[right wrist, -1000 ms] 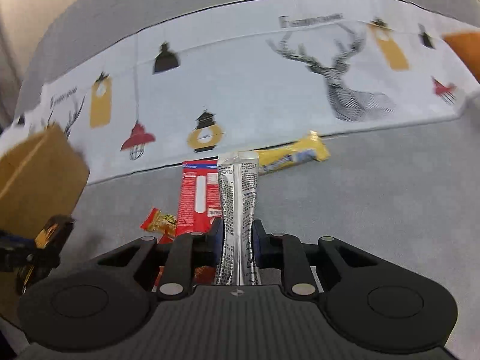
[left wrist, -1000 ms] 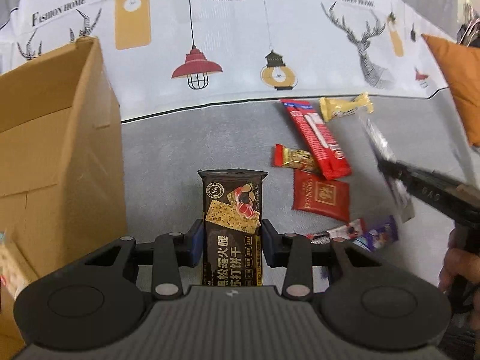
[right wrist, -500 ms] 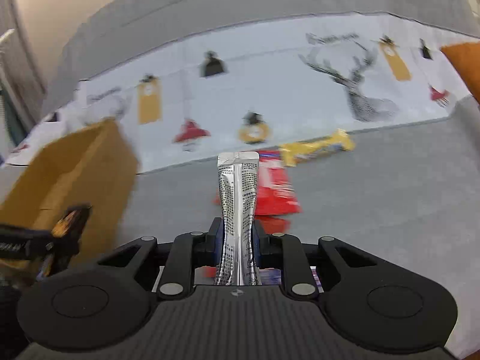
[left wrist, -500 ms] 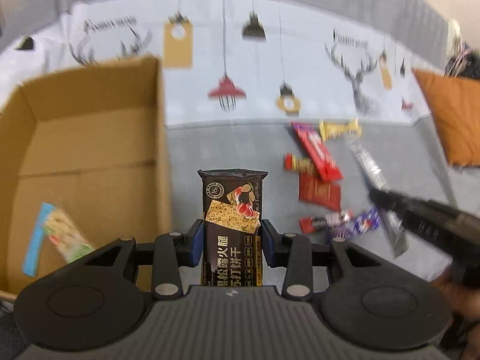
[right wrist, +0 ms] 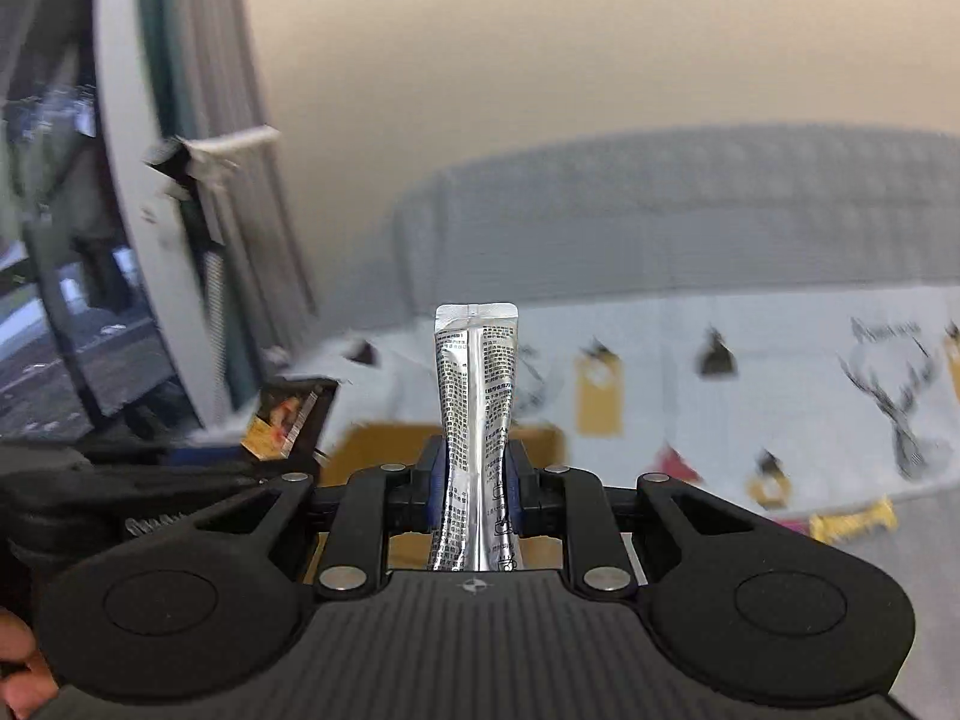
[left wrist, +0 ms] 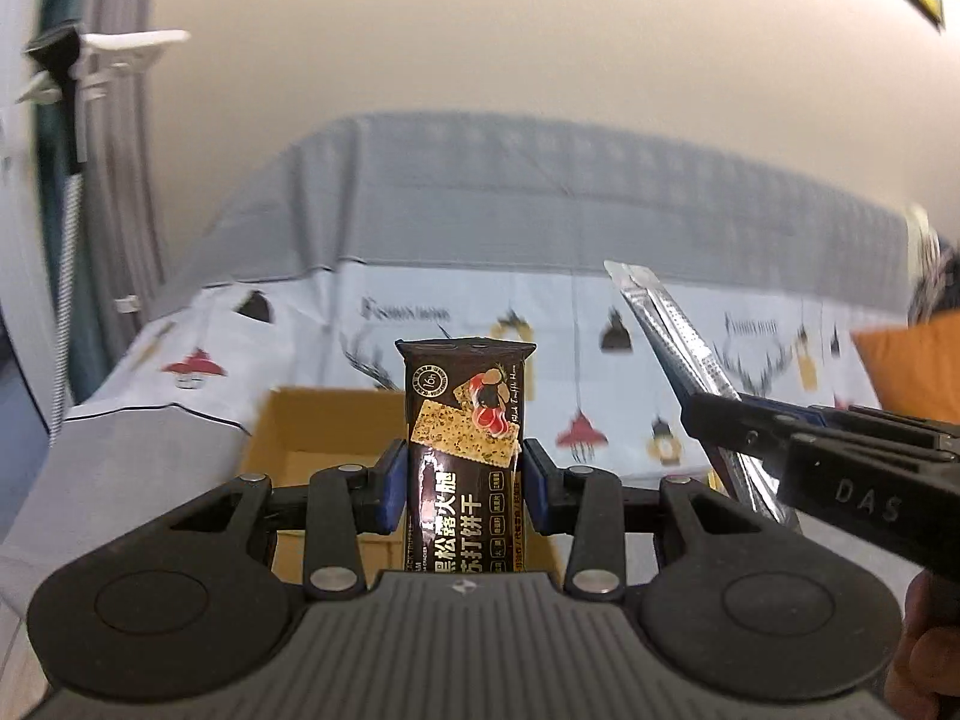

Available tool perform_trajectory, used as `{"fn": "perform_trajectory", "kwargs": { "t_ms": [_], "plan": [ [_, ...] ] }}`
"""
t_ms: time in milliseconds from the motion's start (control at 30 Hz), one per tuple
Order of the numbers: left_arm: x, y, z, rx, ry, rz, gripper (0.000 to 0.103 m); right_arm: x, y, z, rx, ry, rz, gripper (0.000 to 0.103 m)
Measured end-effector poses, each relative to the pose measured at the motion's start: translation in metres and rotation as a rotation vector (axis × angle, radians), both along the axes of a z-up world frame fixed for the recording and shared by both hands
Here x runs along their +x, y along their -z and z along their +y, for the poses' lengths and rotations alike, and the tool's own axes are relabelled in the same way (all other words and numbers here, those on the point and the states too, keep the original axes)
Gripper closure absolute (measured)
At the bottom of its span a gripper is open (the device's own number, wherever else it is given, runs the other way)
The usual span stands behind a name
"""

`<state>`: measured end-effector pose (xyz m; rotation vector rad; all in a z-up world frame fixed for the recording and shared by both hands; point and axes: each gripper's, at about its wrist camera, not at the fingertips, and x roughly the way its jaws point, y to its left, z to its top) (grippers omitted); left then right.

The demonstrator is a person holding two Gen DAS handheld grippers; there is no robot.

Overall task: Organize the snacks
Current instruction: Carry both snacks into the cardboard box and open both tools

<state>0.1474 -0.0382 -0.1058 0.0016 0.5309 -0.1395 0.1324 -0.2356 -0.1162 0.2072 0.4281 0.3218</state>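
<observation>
My left gripper [left wrist: 462, 483] is shut on a dark brown cracker packet [left wrist: 465, 420], held upright above the open cardboard box [left wrist: 312, 426]. My right gripper [right wrist: 475, 480] is shut on a silver stick sachet [right wrist: 476, 396], also above the box [right wrist: 384, 438]. In the left wrist view the right gripper [left wrist: 705, 420] comes in from the right with the silver sachet [left wrist: 672, 330] tilted up to the left. In the right wrist view the left gripper [right wrist: 270, 468] shows at the left with the cracker packet [right wrist: 288, 417]. The box's inside is mostly hidden.
The box stands on a grey sofa with a white printed cloth [left wrist: 300, 324] over its backrest. A yellow snack bar [right wrist: 852, 522] lies on the seat at the right. An orange cushion [left wrist: 912, 372] is at the far right. A curtain [left wrist: 54, 192] hangs at the left.
Both grippers have lifted and tilted up while moving left over the box, each still holding its snack. The loose snacks on the seat have dropped out of the left wrist view.
</observation>
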Motion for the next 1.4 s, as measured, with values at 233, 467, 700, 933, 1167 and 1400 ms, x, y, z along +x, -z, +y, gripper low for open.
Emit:
{"fn": "perform_trajectory", "kwargs": {
  "t_ms": [233, 467, 700, 933, 1167, 1400],
  "plan": [
    [-0.006, 0.005, 0.043, 0.013, -0.072, -0.044, 0.060, 0.013, -0.011, 0.048, -0.044, -0.084, -0.022, 0.082],
    [0.027, 0.058, 0.081, -0.037, -0.110, 0.077, 0.060, 0.043, 0.018, 0.095, -0.098, -0.133, 0.070, 0.082],
    [0.063, 0.118, 0.101, -0.078, -0.115, 0.211, 0.060, 0.075, 0.074, 0.124, -0.161, -0.150, 0.183, 0.082],
    [0.089, 0.166, 0.104, -0.070, -0.097, 0.317, 0.060, 0.094, 0.122, 0.131, -0.217, -0.145, 0.299, 0.082],
    [0.095, 0.186, 0.111, -0.061, -0.091, 0.364, 0.060, 0.104, 0.164, 0.137, -0.212, -0.144, 0.416, 0.082],
    [0.088, 0.180, 0.112, -0.064, -0.157, 0.313, 0.017, 0.093, 0.163, 0.139, -0.204, -0.155, 0.380, 0.028]
  ]
}}
